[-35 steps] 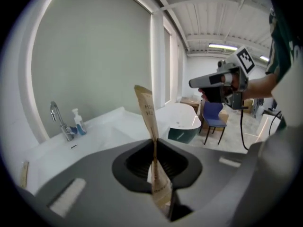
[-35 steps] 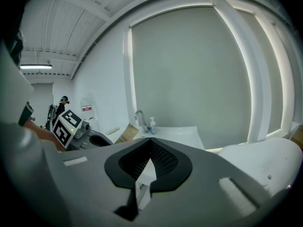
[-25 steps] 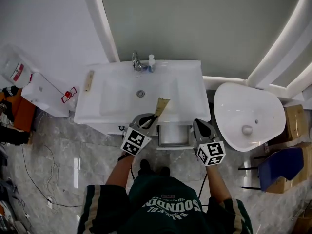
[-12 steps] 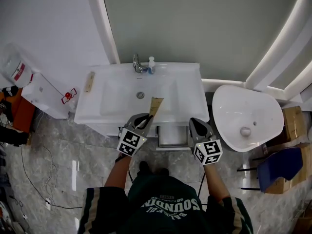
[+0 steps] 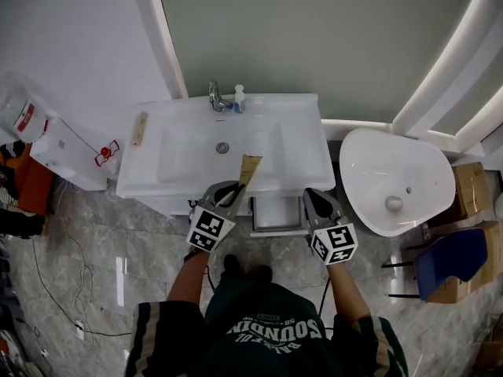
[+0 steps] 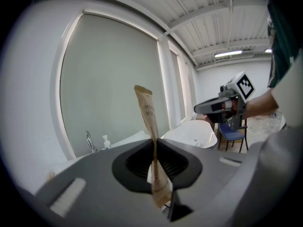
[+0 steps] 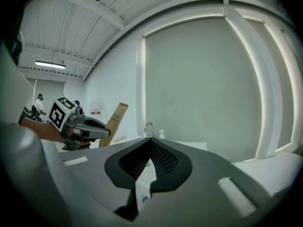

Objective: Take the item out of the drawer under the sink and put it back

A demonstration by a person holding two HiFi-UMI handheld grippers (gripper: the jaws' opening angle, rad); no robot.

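Note:
A flat tan paper packet (image 5: 250, 167) stands upright over the front rim of the white sink (image 5: 157, 185), with my left gripper (image 5: 238, 190) shut on its lower end. In the left gripper view the packet (image 6: 146, 110) rises from between the pads (image 6: 142, 162) and its printed end hangs below them. The drawer (image 5: 277, 213) under the sink stands pulled out between the two grippers. My right gripper (image 5: 311, 196) hovers at the drawer's right side, jaws together and holding nothing; in its own view the tips (image 7: 150, 140) meet and the left gripper (image 7: 100, 127) with the packet (image 7: 115, 117) shows at the left.
A tap (image 5: 214, 96) and a small soap bottle (image 5: 238, 98) stand at the sink's back. A wooden piece (image 5: 140, 128) lies on its left rim. A white tub (image 5: 397, 175) sits to the right, with a blue chair (image 5: 456, 264) and cardboard boxes (image 5: 471, 191) beyond.
Only the head view has shifted a little; both grippers and the packet keep their places over the open drawer.

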